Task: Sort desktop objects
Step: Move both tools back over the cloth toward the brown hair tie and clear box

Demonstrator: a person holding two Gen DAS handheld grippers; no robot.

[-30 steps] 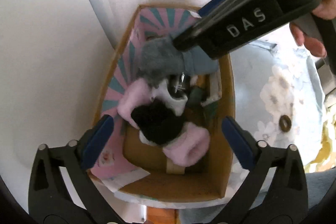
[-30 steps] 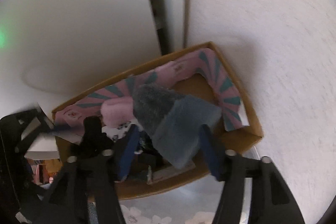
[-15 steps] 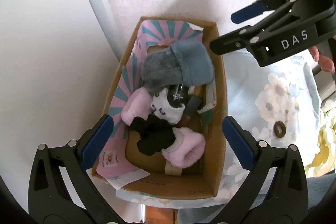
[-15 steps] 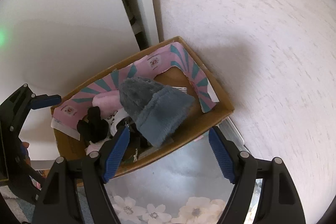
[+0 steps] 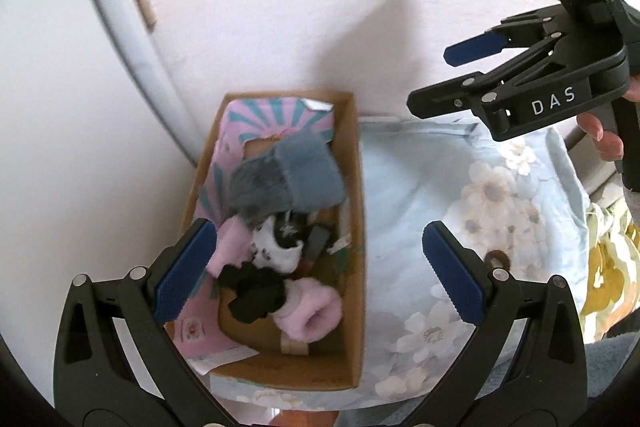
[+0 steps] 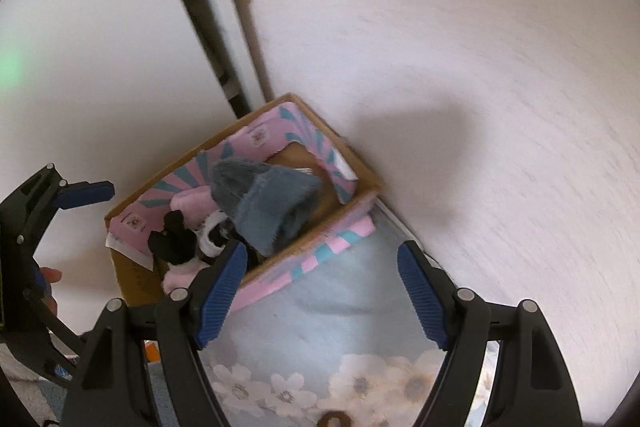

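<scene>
A cardboard box point(image 5: 357, 195) with a pink and teal lining stands against the wall. On top of its pile lies a fuzzy grey-blue sock point(image 5: 288, 179), over pink socks point(image 5: 310, 315), a black sock point(image 5: 256, 291) and a white and black one point(image 5: 276, 251). My left gripper point(image 5: 320, 267) hangs open above the box with nothing between its fingers. My right gripper point(image 5: 444, 79) is open and empty, up and to the right of the box. In the right wrist view the right gripper point(image 6: 320, 291) frames the cloth beside the box point(image 6: 224, 135) and the grey-blue sock point(image 6: 268, 203).
A pale blue floral cloth point(image 5: 460, 195) covers the surface to the right of the box, with a small brown ring point(image 5: 496, 259) on it. White walls meet behind the box. A yellow floral fabric point(image 5: 608, 267) lies at the far right. A hand point(image 5: 604, 135) holds the right gripper.
The right gripper let go of the grey-blue sock, which now lies in the box, opened wider, and drew back up and to the right. The left gripper rose away from the box.
</scene>
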